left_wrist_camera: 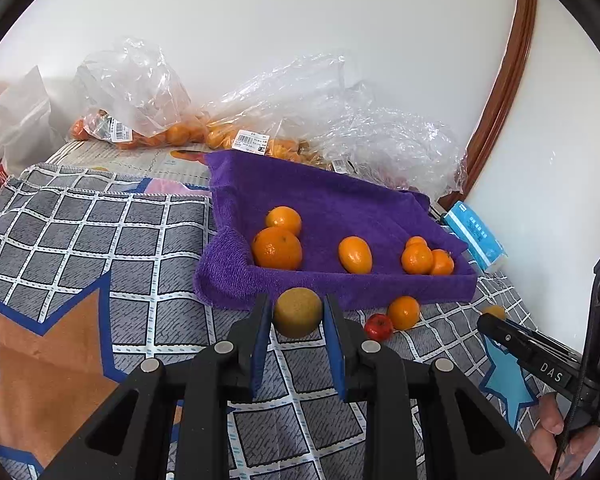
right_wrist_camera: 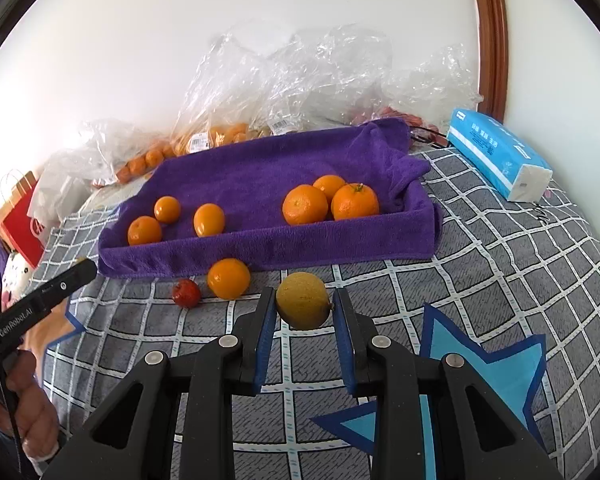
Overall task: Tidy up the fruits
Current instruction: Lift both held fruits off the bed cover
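Looking along the left gripper [left_wrist_camera: 296,300], its two blue-padded fingers are drawn in around a brownish round fruit [left_wrist_camera: 298,313], one pad against each side, low over the checked cloth [left_wrist_camera: 100,232]; whether the fruit is lifted off the cloth cannot be told. Just beyond it runs the near wall of the purple towel-lined tray [left_wrist_camera: 360,285], with six oranges [left_wrist_camera: 278,249] inside: two at the left, one in the middle, three bunched at the right. To the right of the held fruit, a small red fruit [left_wrist_camera: 379,327] touches a loose orange [left_wrist_camera: 404,312] on the cloth near the tray wall. Farther right the right gripper [left_wrist_camera: 486,320] enters from the side, something yellow at its tip. Clear plastic bags [left_wrist_camera: 140,92] of more oranges lie along the far wall. From the right wrist, the right gripper [right_wrist_camera: 305,294] is closed to the width of a yellow fruit [right_wrist_camera: 303,301], pads touching both sides. To its left sit the loose orange [right_wrist_camera: 229,279] and red fruit [right_wrist_camera: 186,293], with the left gripper [right_wrist_camera: 86,269] beyond. A blue tissue pack [right_wrist_camera: 496,156] lies far right.
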{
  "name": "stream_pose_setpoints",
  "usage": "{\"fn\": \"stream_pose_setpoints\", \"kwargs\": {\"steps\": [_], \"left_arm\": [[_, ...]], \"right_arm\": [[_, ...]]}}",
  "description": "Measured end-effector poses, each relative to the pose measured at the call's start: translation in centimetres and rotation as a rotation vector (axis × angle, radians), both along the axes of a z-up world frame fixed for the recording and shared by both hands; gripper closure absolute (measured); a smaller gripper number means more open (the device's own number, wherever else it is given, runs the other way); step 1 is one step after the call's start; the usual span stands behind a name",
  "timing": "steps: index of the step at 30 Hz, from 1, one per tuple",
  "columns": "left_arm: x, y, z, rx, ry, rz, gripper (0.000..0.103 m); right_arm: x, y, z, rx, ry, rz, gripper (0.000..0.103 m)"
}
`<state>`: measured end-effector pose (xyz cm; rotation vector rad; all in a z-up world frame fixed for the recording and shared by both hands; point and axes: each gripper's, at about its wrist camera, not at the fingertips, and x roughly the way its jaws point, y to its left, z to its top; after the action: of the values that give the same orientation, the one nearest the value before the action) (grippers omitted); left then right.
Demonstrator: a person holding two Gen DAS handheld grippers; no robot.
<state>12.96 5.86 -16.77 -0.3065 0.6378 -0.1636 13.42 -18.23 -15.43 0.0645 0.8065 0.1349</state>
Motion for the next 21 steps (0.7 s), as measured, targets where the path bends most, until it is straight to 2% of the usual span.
{"fn": "stream_pose_setpoints", "kwargs": {"steps": [15, 21], "left_arm": [[-0.1, 0.2, 0.1, -0.016, -0.010, 0.008, 0.078], [-0.4, 0.4, 0.3, -0.028, -0.026, 0.011, 0.078]], "right_arm": [[-0.3, -0.4, 0.8, 0.010, -0.007, -0.024, 0.074], [-0.5, -0.7, 1.7, 0.002, -0.036, -0.028, 0.074]]}}
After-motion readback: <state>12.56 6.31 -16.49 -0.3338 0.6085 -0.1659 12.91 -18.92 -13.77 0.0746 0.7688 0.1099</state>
